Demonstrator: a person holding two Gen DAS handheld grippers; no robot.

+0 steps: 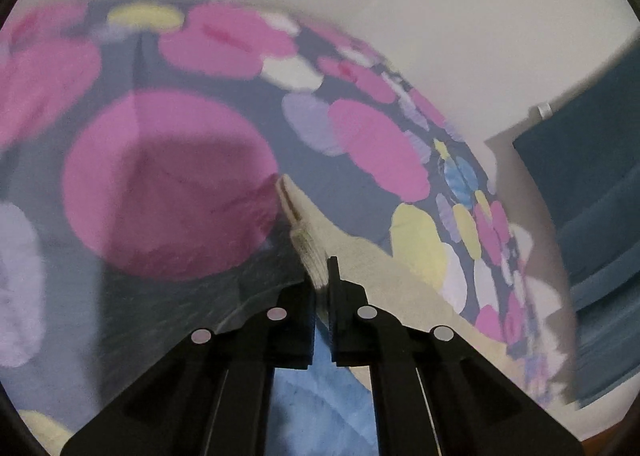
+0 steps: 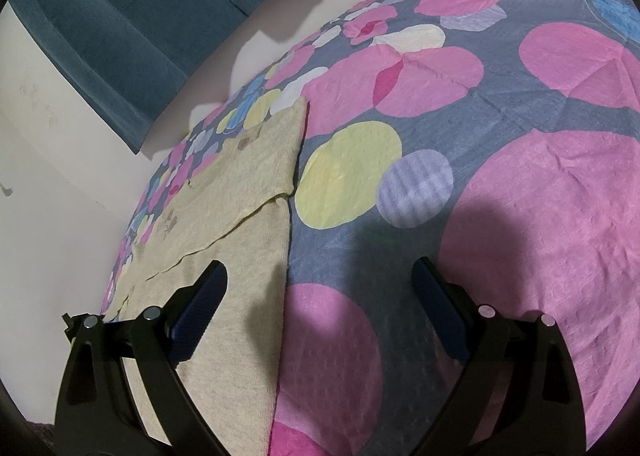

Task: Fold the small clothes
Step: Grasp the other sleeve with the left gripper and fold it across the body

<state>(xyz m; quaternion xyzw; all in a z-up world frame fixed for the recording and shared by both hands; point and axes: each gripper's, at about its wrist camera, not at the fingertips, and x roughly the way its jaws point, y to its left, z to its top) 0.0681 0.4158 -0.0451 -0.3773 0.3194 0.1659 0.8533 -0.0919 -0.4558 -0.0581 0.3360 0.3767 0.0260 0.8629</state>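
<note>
A small beige knit garment (image 2: 240,192) lies folded flat on the spotted bedsheet (image 2: 520,216), its straight edge running down the middle of the right wrist view. My right gripper (image 2: 320,288) hovers open over that edge, with its left finger above the beige cloth and its right finger above the sheet; nothing sits between the pads. In the blurred left wrist view, my left gripper (image 1: 322,288) is shut on a bunched edge of the beige garment (image 1: 360,256), which rises from the fingertips and spreads away to the right.
The grey-blue bedsheet (image 1: 180,184) with pink, yellow and lilac circles covers the whole work surface. A teal fabric panel (image 2: 132,28) and a white wall (image 2: 44,184) stand beyond the bed's far left edge. The teal panel (image 1: 580,196) also shows at right.
</note>
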